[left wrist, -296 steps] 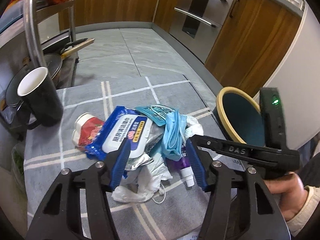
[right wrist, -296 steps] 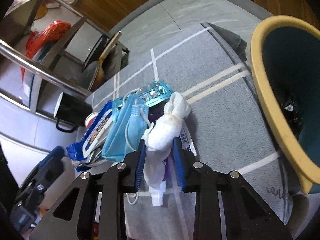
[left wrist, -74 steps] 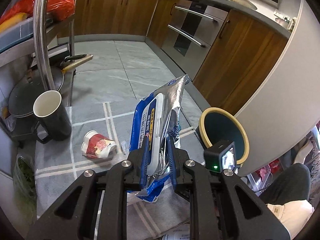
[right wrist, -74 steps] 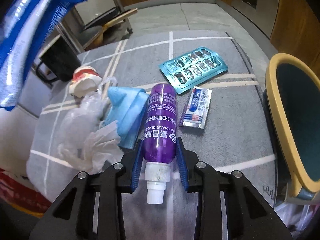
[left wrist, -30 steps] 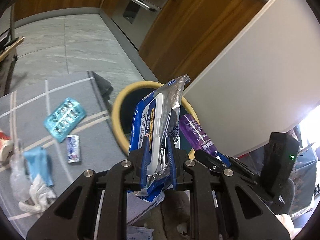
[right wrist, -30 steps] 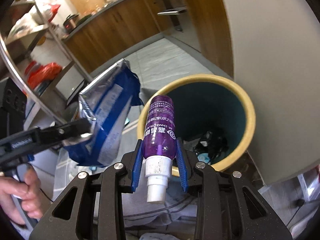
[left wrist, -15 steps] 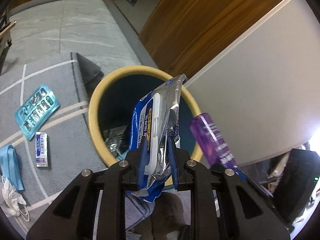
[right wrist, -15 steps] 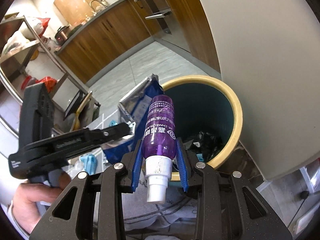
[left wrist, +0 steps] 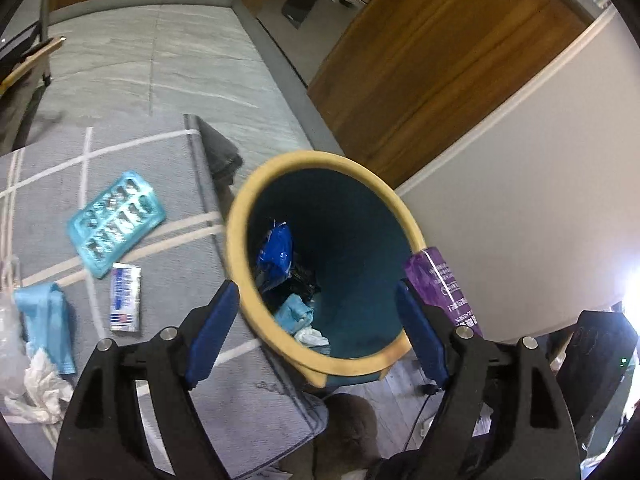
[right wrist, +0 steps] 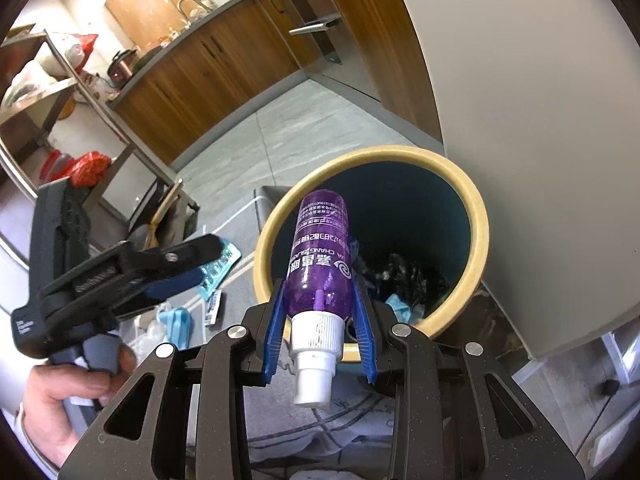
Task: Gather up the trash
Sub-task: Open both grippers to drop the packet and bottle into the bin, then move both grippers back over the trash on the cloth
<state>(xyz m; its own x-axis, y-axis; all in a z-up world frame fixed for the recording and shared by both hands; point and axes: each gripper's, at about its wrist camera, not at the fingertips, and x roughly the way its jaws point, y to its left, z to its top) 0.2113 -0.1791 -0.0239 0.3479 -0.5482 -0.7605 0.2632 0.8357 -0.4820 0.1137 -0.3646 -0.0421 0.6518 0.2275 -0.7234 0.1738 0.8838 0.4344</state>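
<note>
Over a round teal waste bin with a yellow rim (left wrist: pixel 240 216), the left gripper (left wrist: pixel 316 324) hangs with its blue-padded jaws spread wide, having just been opening, nothing between them. A blue foil wipes packet (left wrist: pixel 275 254) lies inside the bin among dark scraps and a pale blue wad. The right gripper (right wrist: pixel 320 320) is clamped on a purple plastic spray bottle with a white nozzle (right wrist: pixel 320 256), held above the bin's near rim, nozzle toward the camera. On the grey rug with white stripes (left wrist: pixel 168 184) beside the bin lie a turquoise blister pack (left wrist: pixel 116 222), a small white-and-blue sachet (left wrist: pixel 126 297), a blue face mask (left wrist: pixel 46 320) and crumpled white tissue (left wrist: pixel 38 388).
</note>
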